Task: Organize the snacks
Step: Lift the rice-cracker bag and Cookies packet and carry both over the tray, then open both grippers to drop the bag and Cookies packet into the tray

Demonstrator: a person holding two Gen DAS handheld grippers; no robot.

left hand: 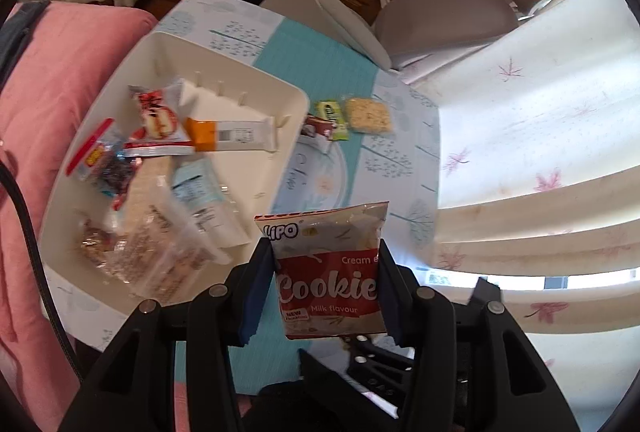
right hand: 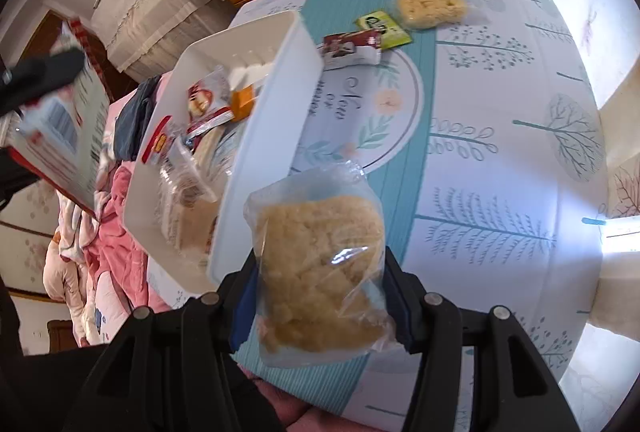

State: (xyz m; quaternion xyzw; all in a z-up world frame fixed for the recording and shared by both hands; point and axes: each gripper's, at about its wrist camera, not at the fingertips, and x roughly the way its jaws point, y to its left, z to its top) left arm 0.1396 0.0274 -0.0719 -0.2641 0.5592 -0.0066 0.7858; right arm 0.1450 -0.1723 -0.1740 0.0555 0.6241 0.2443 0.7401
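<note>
Cookie pack point(left hand: 328, 272) btwn left jaws, rice cake point(right hand: 320, 272) btwn right.

Left of the right gripper point(right hand: 320, 296), the white bin point(right hand: 276, 104) wall blocks; bare tabletop point(right hand: 500, 160) lies open ahead.
</note>
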